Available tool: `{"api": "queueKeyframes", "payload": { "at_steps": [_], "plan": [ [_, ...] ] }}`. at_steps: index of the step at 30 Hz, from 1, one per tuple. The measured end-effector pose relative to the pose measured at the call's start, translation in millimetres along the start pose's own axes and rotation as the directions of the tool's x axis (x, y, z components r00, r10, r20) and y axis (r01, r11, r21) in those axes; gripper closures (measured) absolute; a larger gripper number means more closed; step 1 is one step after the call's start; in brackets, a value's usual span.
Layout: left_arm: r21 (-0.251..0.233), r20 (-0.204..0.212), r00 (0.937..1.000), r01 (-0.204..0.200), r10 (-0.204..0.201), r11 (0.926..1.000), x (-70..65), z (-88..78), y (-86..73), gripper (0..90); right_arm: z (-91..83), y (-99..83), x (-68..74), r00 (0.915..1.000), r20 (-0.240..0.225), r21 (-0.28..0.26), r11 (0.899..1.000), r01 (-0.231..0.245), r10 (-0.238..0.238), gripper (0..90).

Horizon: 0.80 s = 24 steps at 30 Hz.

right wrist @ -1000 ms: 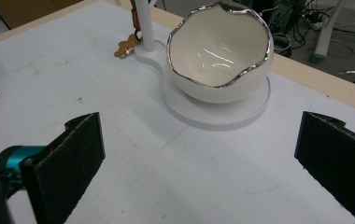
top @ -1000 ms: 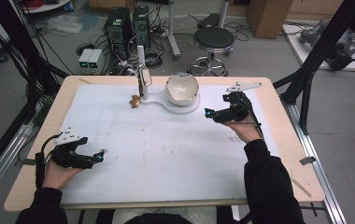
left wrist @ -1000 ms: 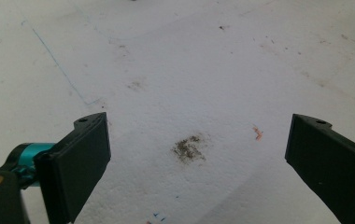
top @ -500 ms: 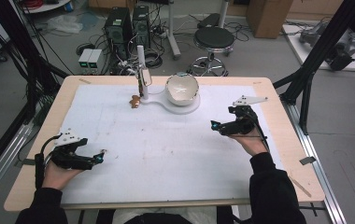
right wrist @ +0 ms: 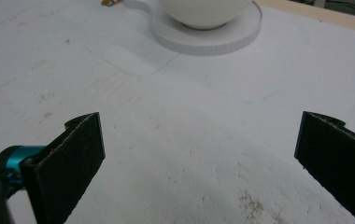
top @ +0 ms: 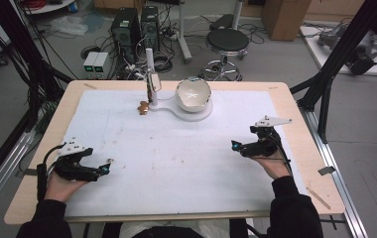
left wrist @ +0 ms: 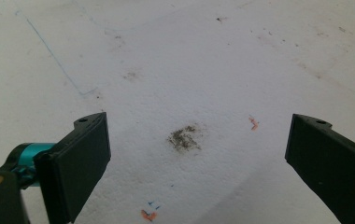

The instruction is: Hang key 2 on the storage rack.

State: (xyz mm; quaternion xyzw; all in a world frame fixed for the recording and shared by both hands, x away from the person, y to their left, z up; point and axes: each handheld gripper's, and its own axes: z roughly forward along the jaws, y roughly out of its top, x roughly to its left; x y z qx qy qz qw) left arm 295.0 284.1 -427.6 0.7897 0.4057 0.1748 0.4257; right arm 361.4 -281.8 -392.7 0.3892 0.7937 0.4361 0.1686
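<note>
A white bowl (top: pixel 193 93) sits on a round white base (top: pixel 200 113) at the far middle of the table; its underside (right wrist: pixel 203 11) and the base (right wrist: pixel 213 39) also fill the top of the right gripper view. A white upright post (top: pixel 150 74) rises from the base's left arm, and a small brown object (top: pixel 142 107) lies beside it. My left gripper (top: pixel 102 170) rests at the near left, open over bare white sheet (left wrist: pixel 185 93). My right gripper (top: pixel 236 146) is held at the near right, open and pointing left, nothing between its jaws.
A white sheet (top: pixel 176 158) covers most of the wooden table (top: pixel 295 119). A tiny object (top: pixel 109 160) lies just beyond the left gripper. A stool (top: pixel 228 42), computer cases (top: pixel 132 25) and black frame legs (top: pixel 325 84) stand beyond the table.
My right gripper has drawn back from near the bowl toward the near right of the table. The left gripper has stayed about where it was.
</note>
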Motion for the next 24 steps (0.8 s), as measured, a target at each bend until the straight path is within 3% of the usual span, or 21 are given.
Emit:
{"api": "queueKeyframes", "payload": {
  "at_steps": [15,24],
  "plan": [
    [0.008,-0.005,1.0,-0.002,0.002,1.0,-1.7,0.3,-1.2,7.3,-9.9,-38.5,-7.0,0.9996,0.006,-0.004,1.0,-0.027,0.027,0.7],
    [0.019,0.0,1.0,-0.01,0.01,0.9998,-2.0,2.2,-1.1,7.3,-11.8,-45.0,-5.1,0.9994,0.028,-0.015,1.0,-0.022,0.023,0.7]
  ]
}}
